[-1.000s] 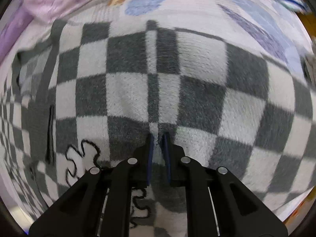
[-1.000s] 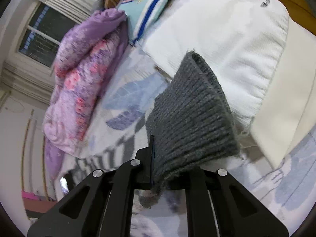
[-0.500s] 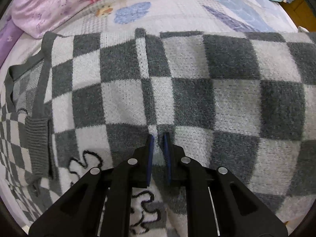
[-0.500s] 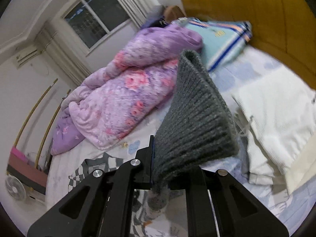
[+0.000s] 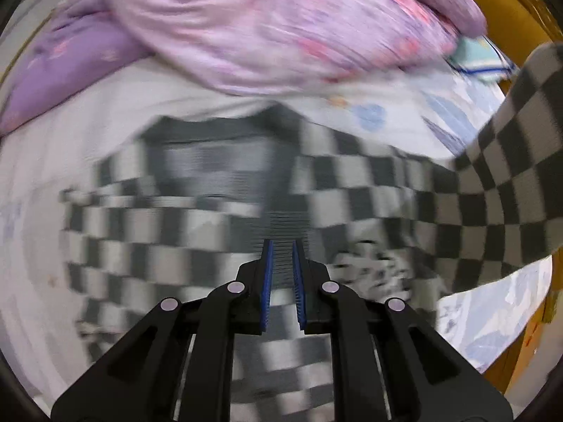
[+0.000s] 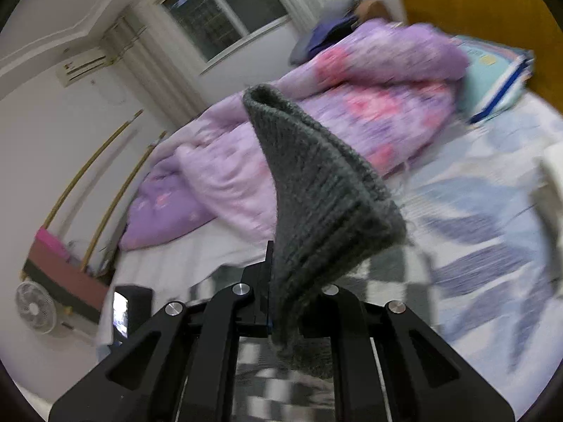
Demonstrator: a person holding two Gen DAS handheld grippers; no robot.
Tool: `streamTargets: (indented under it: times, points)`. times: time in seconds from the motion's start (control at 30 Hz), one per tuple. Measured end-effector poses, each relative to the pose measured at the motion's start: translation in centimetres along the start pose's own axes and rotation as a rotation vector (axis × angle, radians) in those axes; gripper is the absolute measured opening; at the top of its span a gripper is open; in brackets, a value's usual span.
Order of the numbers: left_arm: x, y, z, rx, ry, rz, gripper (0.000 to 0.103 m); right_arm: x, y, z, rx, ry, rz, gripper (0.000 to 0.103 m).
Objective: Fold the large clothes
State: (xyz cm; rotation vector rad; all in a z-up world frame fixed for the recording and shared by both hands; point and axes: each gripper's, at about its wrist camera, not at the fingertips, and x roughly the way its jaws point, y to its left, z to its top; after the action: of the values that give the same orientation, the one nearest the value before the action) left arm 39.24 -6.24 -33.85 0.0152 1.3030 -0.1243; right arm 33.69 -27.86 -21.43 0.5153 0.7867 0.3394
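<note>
1. grey ribbed knit, the cuff (image 6: 316, 211) of the checkered sweater (image 5: 387, 204), is seen clamped in the right gripper (image 6: 299, 302); the jaws are closed on it and the cuff stands up in a cone above them.
2. the left gripper (image 5: 282, 281) is seen with its blue pads (image 5: 267, 281) nearly together. half a second ago a ridge of the knit was pinched between them; now only blurred check shows through the narrow gap, and whether cloth is held there cannot be told.
3. around the left gripper the sweater is spread over the pale printed bedsheet (image 5: 380, 119), and one sleeve (image 5: 520, 123) is lifted off the bed at the right edge of the left wrist view.
4. compared with a second ago, far more of the garment and the pink and purple quilt (image 5: 281, 24) is taken in by the left wrist view, so the gripper is judged to have risen.
5. in the right wrist view the folded white clothes are replaced by quilt, window (image 6: 228, 10) and wall.
6. the change is read as the sleeve being carried across the body for a fold; it is not yet laid down.
</note>
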Motion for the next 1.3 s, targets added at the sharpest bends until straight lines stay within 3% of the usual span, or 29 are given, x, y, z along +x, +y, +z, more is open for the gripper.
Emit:
streamTargets:
  times: [0.17, 0.4, 0.47, 0.53, 0.6, 0.63, 0.73, 0.83, 0.87, 0.9, 0.93, 0.97, 1.03, 1.1, 1.2, 1.23, 1.3]
  points:
    - [-3.8, 8.7, -1.1, -0.105, -0.05, 0.047, 0.012, 7.4, 6.9, -2.6, -0.013, 0.108, 0.115, 0.009]
    - [-4.4, 18.4, -4.6, -0.261, -0.013, 0.132, 0.013, 17.2, 13.7, -8.5, -0.015, 0.193, 0.113, 0.012]
    - [-4.0, 20.2, -6.2, -0.316, 0.0, 0.126, 0.021, 19.8, 14.7, -10.7, 0.017, 0.261, 0.091, 0.024]
    - [-3.4, 21.7, -7.8, -0.38, 0.034, 0.123, 0.026, 21.5, 15.2, -12.0, 0.035, 0.34, 0.148, 0.033]
    - [-2.8, 22.4, -9.1, -0.413, 0.055, 0.094, 0.026, 22.6, 16.3, -13.1, 0.003, 0.421, 0.172, 0.058]
    - [-2.5, 22.4, -9.4, -0.423, 0.067, 0.086, 0.028, 22.8, 16.6, -13.4, -0.012, 0.447, 0.17, 0.085]
    - [-1.0, 22.1, -10.5, -0.446, 0.114, 0.07, 0.03, 22.0, 16.5, -13.7, -0.051, 0.445, 0.175, 0.086]
    - [0.0, 20.8, -10.4, -0.432, 0.115, 0.044, 0.044, 20.5, 13.6, -13.1, -0.101, 0.443, 0.051, 0.086]
    - [0.5, 20.5, -10.1, -0.425, 0.116, 0.042, 0.044, 20.3, 12.5, -12.9, -0.1, 0.441, 0.024, 0.086]
    - [0.9, 20.0, -9.6, -0.418, 0.118, 0.037, 0.044, 19.7, 10.8, -12.4, -0.093, 0.441, -0.004, 0.084]
    - [1.4, 19.4, -9.3, -0.412, 0.119, 0.031, 0.044, 19.1, 8.9, -11.9, -0.092, 0.445, -0.042, 0.071]
    - [2.1, 18.7, -8.6, -0.399, 0.124, 0.02, 0.044, 18.7, 7.3, -11.7, -0.096, 0.45, -0.093, 0.035]
    - [3.0, 17.5, -7.7, -0.376, 0.124, 0.017, 0.044, 17.4, 2.8, -11.0, -0.077, 0.481, -0.294, 0.006]
    - [3.9, 15.9, -6.4, -0.337, 0.109, 0.031, 0.044, 16.6, -1.1, -10.6, -0.005, 0.531, -0.366, 0.002]
    - [6.1, 14.4, -4.9, -0.318, 0.104, 0.032, 0.044, 16.5, -7.5, -12.5, 0.084, 0.706, -0.559, 0.002]
    - [6.8, 14.2, -4.7, -0.323, 0.108, 0.027, 0.044, 16.7, -9.7, -13.6, 0.147, 0.722, -0.523, 0.0]
    - [9.5, 13.9, -4.3, -0.331, 0.147, 0.043, 0.044, 16.6, -12.2, -14.6, 0.205, 0.631, -0.408, 0.0]
